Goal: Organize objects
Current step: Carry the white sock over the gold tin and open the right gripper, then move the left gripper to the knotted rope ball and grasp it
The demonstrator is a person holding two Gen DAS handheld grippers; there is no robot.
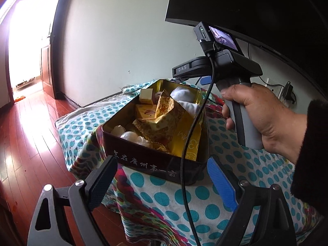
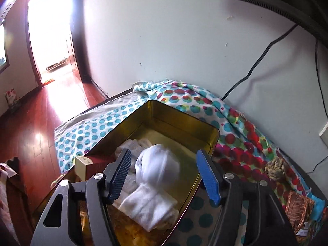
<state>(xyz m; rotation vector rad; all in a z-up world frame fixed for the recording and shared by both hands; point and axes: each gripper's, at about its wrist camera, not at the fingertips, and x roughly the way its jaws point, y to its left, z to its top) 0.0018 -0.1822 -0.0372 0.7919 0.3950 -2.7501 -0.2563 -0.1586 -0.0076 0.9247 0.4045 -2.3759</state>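
A dark tin box [image 1: 155, 164] with a gold inside stands on a dotted cloth. It holds small yellow boxes [image 1: 146, 96], gold wrapping paper [image 1: 164, 114], round pale wrapped sweets [image 1: 129, 136] and white cloth [image 1: 182, 94]. My left gripper [image 1: 162, 184] is open and empty in front of the tin's near wall. My right gripper [image 2: 168, 176] is open over the tin's far end [image 2: 184, 123]. A blurred white cloth bundle [image 2: 157, 166] lies between and below its fingers, above a folded white towel [image 2: 149, 205]. The right gripper's handle [image 1: 235, 75] shows in the left wrist view, held by a hand.
The dotted cloth [image 1: 205, 194] covers a low table by a white wall. A crumpled wrapper [image 2: 297, 207] and a tan tuft [image 2: 275, 167] lie right of the tin. A dark screen [image 1: 256, 6] hangs above. Red wood floor [image 1: 30, 135] and a bright doorway are to the left.
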